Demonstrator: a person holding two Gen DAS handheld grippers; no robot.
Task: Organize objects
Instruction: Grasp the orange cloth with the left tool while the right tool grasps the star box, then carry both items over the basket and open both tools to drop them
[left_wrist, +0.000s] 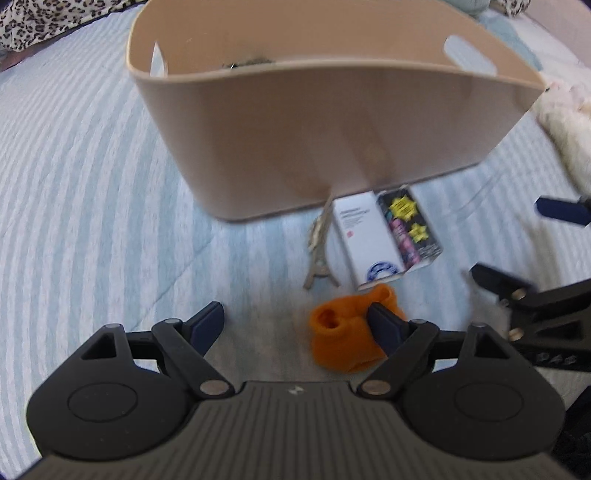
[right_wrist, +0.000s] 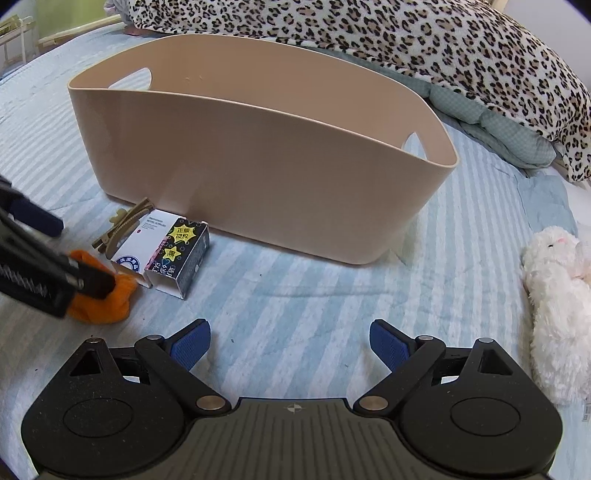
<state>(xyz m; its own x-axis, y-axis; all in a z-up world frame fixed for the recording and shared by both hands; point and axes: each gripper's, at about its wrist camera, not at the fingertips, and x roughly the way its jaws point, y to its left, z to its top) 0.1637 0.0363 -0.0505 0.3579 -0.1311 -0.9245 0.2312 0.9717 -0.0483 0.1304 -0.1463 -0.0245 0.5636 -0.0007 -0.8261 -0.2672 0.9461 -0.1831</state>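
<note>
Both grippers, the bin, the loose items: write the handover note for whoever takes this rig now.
Left gripper: open, right finger at the orange sock, no grip yet.
Right gripper: open, empty, over bare bedspread.
Beige bin upright; something dark inside, unclear.
Outside, by its front wall: sock, white box, black box, tan clip. White plush toy lies to the right.
Left: bin them all.

A bedroom at home. A striped quilt covers the bed. A leopard blanket lies behind the tub.
</note>
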